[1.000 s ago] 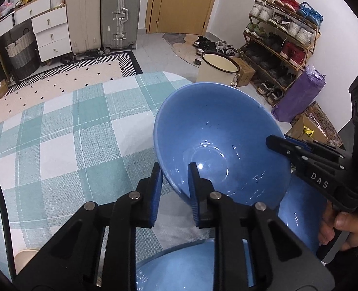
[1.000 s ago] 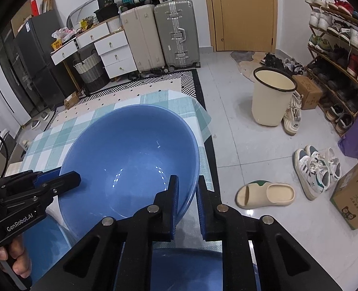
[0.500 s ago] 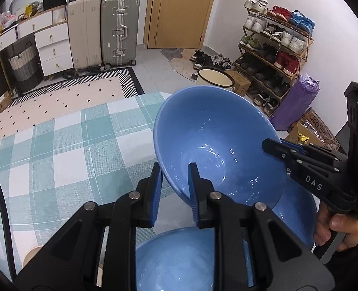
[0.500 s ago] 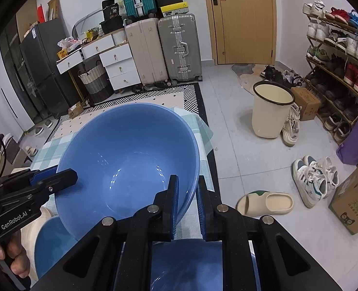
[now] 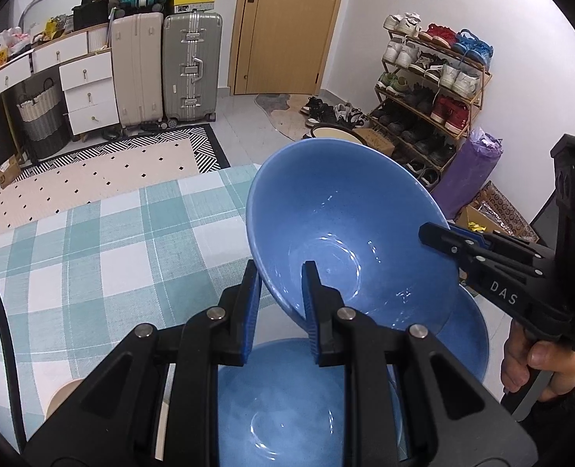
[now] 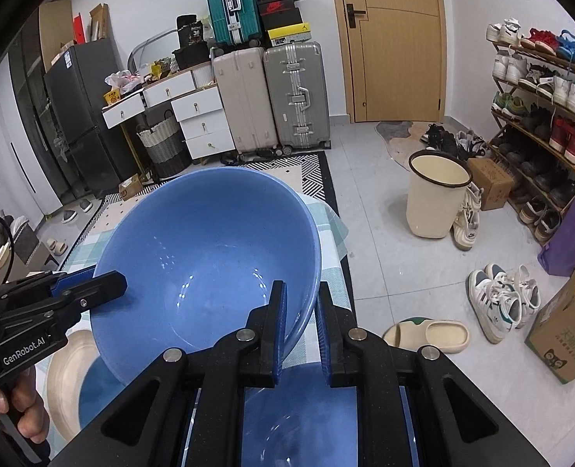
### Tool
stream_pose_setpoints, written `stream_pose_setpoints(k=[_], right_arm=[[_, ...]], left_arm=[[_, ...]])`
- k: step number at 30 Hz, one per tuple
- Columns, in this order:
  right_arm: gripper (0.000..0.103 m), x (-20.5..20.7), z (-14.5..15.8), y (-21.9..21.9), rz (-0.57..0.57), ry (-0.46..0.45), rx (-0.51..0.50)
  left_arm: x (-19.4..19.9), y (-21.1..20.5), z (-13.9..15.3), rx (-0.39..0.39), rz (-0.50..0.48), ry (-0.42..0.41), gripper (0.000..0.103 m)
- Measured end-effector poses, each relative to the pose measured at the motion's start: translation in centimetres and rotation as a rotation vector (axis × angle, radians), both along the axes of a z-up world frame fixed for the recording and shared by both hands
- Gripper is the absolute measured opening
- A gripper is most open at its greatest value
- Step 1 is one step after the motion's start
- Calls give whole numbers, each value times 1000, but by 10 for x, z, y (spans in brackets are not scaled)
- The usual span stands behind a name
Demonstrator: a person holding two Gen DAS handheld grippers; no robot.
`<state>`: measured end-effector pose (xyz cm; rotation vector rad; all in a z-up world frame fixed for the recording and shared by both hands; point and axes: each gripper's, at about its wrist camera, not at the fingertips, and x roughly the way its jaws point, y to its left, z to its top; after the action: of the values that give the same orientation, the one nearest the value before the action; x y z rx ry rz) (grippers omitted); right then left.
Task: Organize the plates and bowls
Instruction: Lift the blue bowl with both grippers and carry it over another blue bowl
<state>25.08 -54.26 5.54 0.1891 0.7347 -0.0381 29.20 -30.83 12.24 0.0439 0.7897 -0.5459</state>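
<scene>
Blue glossy round bowl (image 5: 349, 233), rim clamped by left gripper (image 5: 279, 295) and right gripper (image 6: 301, 315).

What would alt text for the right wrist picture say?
Two handheld black grippers, right and left, clamp opposite rims of a large tilted glossy blue bowl above a teal checked tablecloth; another blue bowl sits below, with suitcases and shoes behind.
</scene>
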Motion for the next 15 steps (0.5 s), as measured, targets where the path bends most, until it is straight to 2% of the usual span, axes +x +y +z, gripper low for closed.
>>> stream_pose_setpoints(k=[15], right_arm=[[15,-40,32,27,28,-63,5]], left_arm=[[-63,29,38,-21,16,-48,18]])
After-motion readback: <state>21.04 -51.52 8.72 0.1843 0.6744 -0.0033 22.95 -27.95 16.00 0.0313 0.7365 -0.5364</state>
